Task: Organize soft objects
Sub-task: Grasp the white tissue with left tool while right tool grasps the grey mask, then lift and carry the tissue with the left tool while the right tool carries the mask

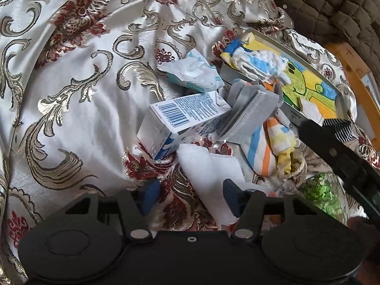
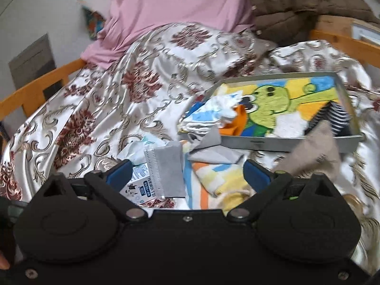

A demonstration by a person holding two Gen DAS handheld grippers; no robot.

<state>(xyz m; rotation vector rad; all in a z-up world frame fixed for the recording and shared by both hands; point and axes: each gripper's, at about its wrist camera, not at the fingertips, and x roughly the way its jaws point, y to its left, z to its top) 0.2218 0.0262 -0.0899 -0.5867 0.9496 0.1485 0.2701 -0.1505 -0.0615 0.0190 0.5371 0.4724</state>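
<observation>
Though its barcode shows, carton [image 1: 182, 121] print unreadable | left hand-held gripper [image 1: 190, 197] half-open over white cloth [image 1: 209, 173] | right hand-held gripper [image 2: 187, 175] wide, empty

My left tongs [image 1: 188, 196]: jaws part open, astride white cloth [image 1: 209, 178].
Beyond: carton [image 1: 180, 121], grey mask [image 1: 249, 111], striped cloth [image 1: 268, 147].
Bed [image 1: 83, 95]: patterned spread.

Each hand-held gripper is matte black plastic. On the left hand-held gripper [image 1: 190, 196], two round discs flank a flat central plate carrying a small silver screw; two angled link arms pivot on shiny metal rivets and end in dark blue fingers [image 1: 231, 196]. The right hand-held gripper [image 2: 187, 174] has the same build, with brighter blue fingers [image 2: 255, 174] and small green marks near its right link.
</observation>
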